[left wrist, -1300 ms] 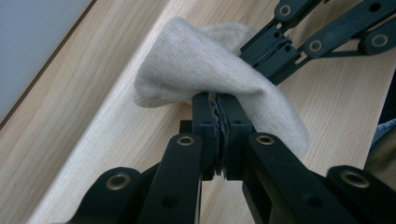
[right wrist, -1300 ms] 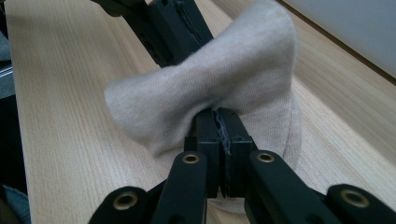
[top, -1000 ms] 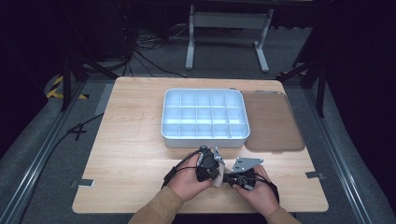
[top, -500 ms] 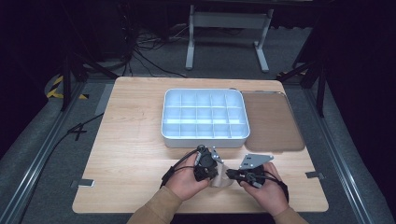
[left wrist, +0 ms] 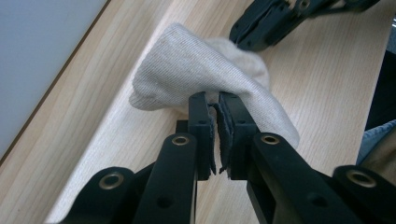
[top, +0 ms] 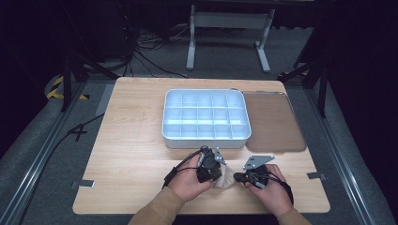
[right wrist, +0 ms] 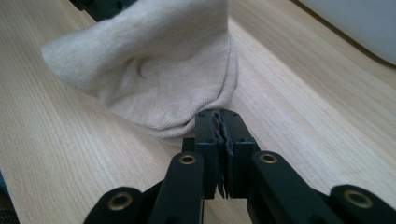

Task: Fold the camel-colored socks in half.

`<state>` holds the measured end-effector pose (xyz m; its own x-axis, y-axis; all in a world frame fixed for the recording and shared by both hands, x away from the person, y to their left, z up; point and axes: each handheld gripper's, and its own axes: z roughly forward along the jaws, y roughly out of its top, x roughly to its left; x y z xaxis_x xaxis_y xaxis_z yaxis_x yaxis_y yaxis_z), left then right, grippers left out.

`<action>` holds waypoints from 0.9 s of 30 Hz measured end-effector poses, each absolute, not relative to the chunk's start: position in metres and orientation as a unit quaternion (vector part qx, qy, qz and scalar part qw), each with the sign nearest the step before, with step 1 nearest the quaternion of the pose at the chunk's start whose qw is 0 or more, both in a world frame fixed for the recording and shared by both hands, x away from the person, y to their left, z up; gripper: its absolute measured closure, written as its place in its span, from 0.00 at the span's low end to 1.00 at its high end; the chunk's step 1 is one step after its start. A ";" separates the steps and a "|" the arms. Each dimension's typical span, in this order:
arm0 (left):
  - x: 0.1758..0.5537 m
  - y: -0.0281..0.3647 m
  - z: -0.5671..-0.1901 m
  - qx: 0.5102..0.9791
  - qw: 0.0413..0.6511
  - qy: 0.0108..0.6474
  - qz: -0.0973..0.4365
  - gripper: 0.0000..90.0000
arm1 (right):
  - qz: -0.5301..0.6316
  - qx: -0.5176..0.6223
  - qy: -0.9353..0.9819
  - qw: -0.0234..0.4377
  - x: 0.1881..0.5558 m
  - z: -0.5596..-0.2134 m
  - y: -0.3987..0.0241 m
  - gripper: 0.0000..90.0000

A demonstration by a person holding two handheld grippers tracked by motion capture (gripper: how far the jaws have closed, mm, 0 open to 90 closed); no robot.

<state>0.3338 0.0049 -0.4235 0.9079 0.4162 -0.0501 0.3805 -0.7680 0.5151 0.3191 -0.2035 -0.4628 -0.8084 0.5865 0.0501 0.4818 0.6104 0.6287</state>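
Sock (top: 224, 178), beige and bunched, lies on the counter (top: 136, 154) near its front edge, pinched between both tongs: the left tongs (left wrist: 215, 108) and the right tongs (right wrist: 219, 122) are each pressed together on a fold of its fabric. Since the earlier frames the right hand has drawn slightly away from the left, uncovering more sock. Its full shape stays hidden under the hands; the compartment tray (top: 205, 138) sits behind.

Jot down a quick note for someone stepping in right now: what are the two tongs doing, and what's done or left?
Left tongs: shut on the beige cloth, pinching its edge.
Right tongs: shut on the opposite edge of the same cloth.
The cloth hangs bunched between them, near the front of the wooden table.
The white divided tray and brown lid sit behind, untouched.
Done: cloth gripped on both sides. Left: probably folding it or putting it away.
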 end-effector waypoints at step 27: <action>0.332 -0.010 -0.443 0.952 0.280 0.124 0.012 0.58 | 0.352 0.322 0.876 0.075 0.316 -0.461 -0.210 0.90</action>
